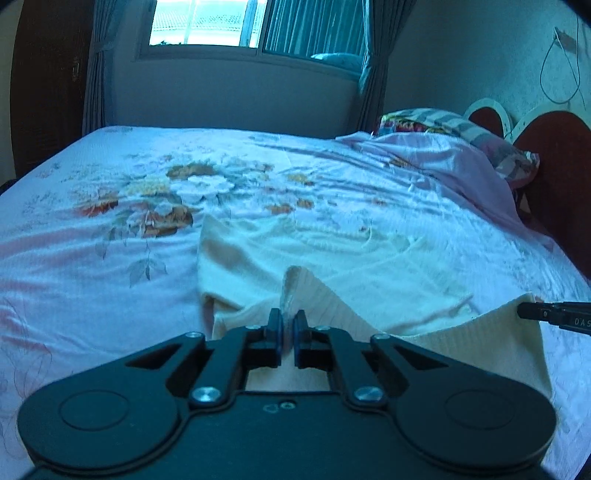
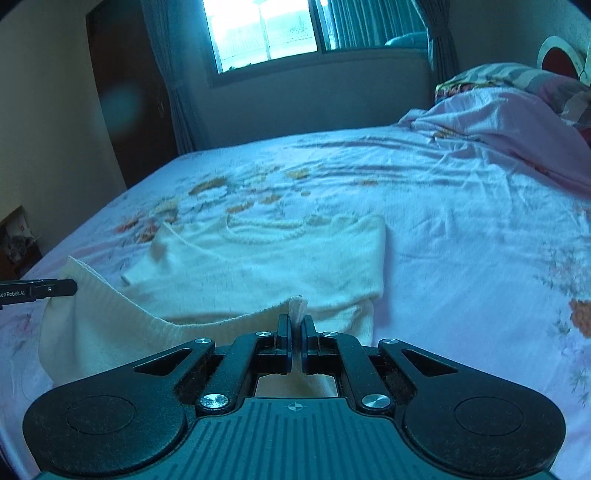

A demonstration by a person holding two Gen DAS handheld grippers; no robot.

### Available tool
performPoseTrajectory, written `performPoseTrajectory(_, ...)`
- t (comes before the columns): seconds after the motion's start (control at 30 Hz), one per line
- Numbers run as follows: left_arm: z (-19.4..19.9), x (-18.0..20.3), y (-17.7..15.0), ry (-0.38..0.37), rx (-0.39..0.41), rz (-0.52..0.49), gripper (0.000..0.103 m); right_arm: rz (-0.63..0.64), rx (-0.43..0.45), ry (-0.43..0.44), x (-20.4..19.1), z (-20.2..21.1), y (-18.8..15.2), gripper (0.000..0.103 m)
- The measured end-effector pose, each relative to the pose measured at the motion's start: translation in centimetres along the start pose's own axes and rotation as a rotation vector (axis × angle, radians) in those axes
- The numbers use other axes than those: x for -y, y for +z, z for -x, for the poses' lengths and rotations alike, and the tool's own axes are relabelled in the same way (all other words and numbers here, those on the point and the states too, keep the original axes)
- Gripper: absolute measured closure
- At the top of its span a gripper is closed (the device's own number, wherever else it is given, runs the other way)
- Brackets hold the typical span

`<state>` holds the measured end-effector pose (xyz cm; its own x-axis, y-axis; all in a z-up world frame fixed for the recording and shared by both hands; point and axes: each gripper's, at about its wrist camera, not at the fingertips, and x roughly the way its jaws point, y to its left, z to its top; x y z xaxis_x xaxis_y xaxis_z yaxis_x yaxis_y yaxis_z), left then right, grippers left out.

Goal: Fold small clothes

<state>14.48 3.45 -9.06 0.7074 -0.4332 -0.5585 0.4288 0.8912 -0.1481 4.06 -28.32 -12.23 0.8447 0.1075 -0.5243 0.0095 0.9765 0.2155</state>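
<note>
A cream knit garment [image 1: 314, 258] lies on the bed, its near ribbed hem lifted. My left gripper [image 1: 288, 320] is shut on the hem's left corner. My right gripper [image 2: 295, 324] is shut on the hem's right corner; the garment [image 2: 277, 258] spreads flat beyond it, neckline at the far end. The right gripper's fingers [image 1: 546, 314] show at the right edge of the left wrist view, pinching the hem. The left gripper's fingers [image 2: 44, 288] show at the left edge of the right wrist view. The hem hangs stretched between the two.
The bed [image 1: 110, 221] has a pale floral sheet. A pink blanket [image 2: 509, 122] and pillows [image 1: 443, 122] are heaped at the right by the headboard [image 1: 554, 166]. A window [image 2: 266, 33] with curtains is on the far wall. A dark wardrobe [image 2: 125, 92] stands at the left.
</note>
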Motion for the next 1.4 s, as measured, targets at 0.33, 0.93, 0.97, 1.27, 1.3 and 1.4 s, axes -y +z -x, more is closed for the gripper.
performPoseTrajectory(0.33,-10.3,-2.7,7.7,0.032,0.047,0.080,0.099,-0.035,0.057,-0.057,3.9,-9.6,8.6,0.100)
performPoseTrajectory(0.93,-21.2,-5.1,6.8,0.217,-0.108,0.063,0.077,-0.027,-0.079,-0.238,8.7,-23.7,9.0,0.085)
performPoseTrajectory(0.97,-20.3,-5.1,6.9,0.226,-0.090,0.065,0.076,-0.017,-0.047,-0.257,8.4,-22.7,9.2,0.078)
performPoseTrajectory(1.27,-18.8,-0.8,3.5,0.148,-0.206,-0.025,0.068,0.176,-0.134,-0.180,1.4,-19.2,4.8,0.077)
performPoseTrajectory(1.3,-19.1,-0.8,2.8,0.160,-0.210,-0.022,0.068,0.201,-0.176,-0.204,1.2,-20.0,3.7,0.077)
performPoseTrajectory(1.4,-18.6,-0.6,2.5,0.186,-0.205,-0.014,0.068,0.264,-0.166,-0.239,0.6,-20.2,2.5,0.077)
